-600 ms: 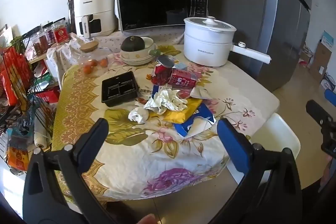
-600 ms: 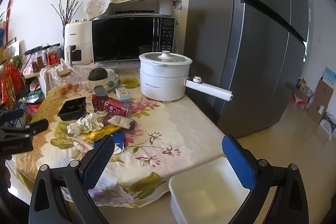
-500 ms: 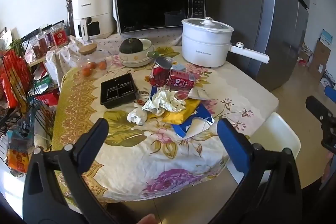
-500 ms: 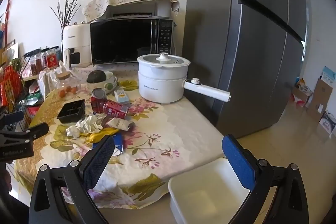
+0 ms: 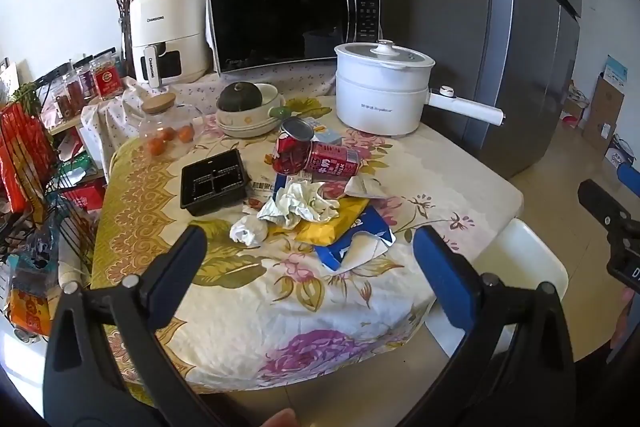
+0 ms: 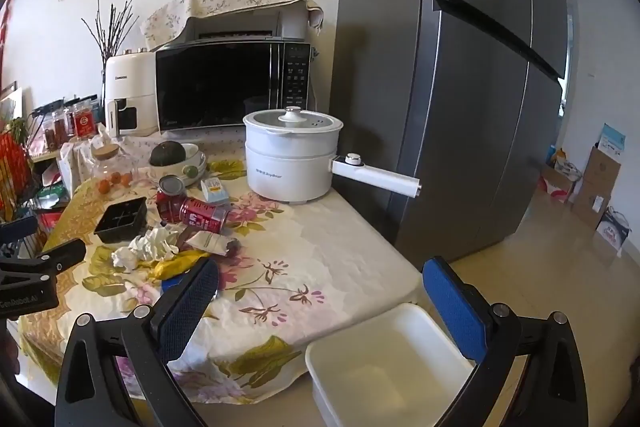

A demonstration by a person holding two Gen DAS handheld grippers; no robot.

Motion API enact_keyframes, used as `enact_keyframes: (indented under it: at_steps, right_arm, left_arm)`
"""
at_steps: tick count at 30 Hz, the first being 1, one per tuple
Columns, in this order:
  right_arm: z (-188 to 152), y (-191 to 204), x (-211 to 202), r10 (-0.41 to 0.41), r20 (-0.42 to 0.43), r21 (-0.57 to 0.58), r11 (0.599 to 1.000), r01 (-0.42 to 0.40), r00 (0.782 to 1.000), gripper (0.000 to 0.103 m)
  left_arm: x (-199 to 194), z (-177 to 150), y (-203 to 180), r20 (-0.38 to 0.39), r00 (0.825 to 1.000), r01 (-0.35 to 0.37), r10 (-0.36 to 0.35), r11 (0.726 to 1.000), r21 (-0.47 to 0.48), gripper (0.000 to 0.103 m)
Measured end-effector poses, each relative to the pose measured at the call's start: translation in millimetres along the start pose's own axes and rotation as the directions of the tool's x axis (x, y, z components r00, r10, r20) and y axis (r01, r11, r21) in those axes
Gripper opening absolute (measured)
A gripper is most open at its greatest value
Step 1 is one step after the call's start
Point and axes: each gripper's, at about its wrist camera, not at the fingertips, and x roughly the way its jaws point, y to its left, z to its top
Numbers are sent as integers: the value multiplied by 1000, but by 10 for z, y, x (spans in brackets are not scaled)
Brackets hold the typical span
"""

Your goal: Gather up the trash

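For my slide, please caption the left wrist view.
Left gripper, jaws open, faces crumpled tissues, red cans and wrappers on the floral tablecloth.

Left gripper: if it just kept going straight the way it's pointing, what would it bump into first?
Probably the torn blue packet at the near edge of the trash pile, with the yellow wrapper just behind. The left gripper is open and empty; depth is uncertain.

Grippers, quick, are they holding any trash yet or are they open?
Left gripper: open, holding nothing, above the table's near edge.
Right gripper: open, holding nothing, over the table edge beside the white bin.
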Motion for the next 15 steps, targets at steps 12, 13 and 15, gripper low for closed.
enact_keyframes:
  at_steps: [12,13,15]
  right_arm:
    - [-3,3,2,4,4,1,1000,-4,1000,103]
    - [-4,7,7,6,2,0,1000,-6,1000,103]
    - [-10,11,11,9,0,0,1000,-9,1000,103]
  left_arm:
    - [9,-34,-20,1,1000,-6,6,1000,2,102]
    - [9,-33,-16,0,1000,-6,6,1000,3,102]
    - [11,-30,-8,-2,1000,-6,6,1000,3,102]
